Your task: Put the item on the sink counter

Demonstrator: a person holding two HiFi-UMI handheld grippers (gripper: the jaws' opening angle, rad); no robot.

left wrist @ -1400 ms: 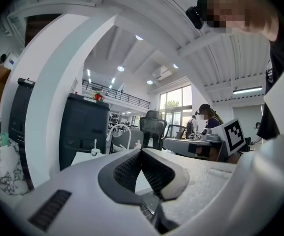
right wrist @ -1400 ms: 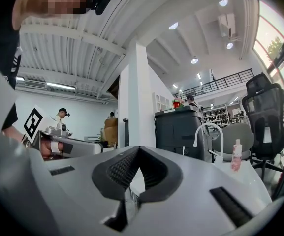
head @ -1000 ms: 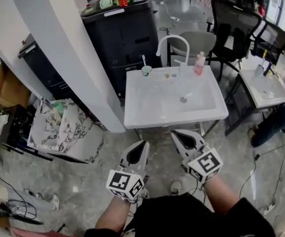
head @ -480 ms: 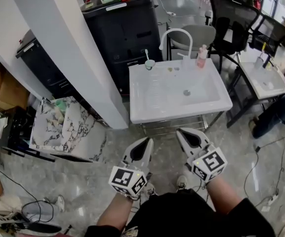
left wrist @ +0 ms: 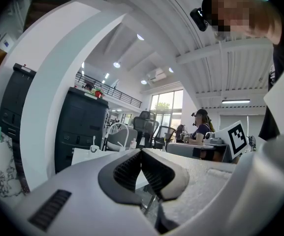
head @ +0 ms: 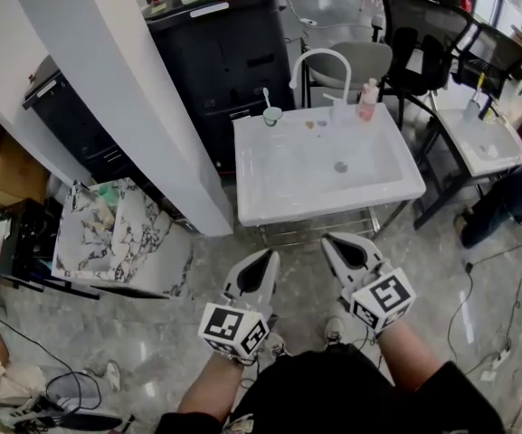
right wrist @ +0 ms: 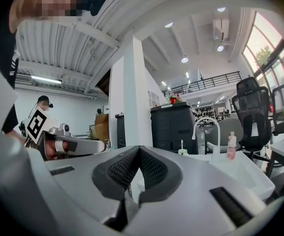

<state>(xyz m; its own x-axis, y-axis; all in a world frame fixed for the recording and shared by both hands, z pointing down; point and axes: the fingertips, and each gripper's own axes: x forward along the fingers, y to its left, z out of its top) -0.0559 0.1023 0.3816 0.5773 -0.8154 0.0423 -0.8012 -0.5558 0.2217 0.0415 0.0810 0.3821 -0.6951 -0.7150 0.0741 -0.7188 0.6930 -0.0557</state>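
A white sink (head: pixel 270 197) on a metal stand lies ahead of me, with a curved white faucet (head: pixel 319 61) at its back. On its rear counter stand a pink bottle (head: pixel 366 100) and a small cup with a toothbrush (head: pixel 271 114). My left gripper (head: pixel 265 260) and right gripper (head: pixel 335 245) hang side by side just short of the sink's front edge, over the floor. Both are shut with nothing between the jaws, as the left gripper (left wrist: pixel 141 154) and right gripper (right wrist: pixel 140 151) views show. The pink bottle (right wrist: pixel 232 146) appears beyond the right jaws.
A white pillar (head: pixel 125 89) and a black cabinet (head: pixel 224 52) stand left of and behind the sink. A marble-patterned table (head: pixel 116 238) is at the left. Office chairs (head: pixel 423 34), a second sink (head: pixel 482 147) and a seated person (head: pixel 514 206) are at the right.
The head view has shifted a little, so the sink sits slightly higher in it. Both grippers stay shut and hold nearly the same place.
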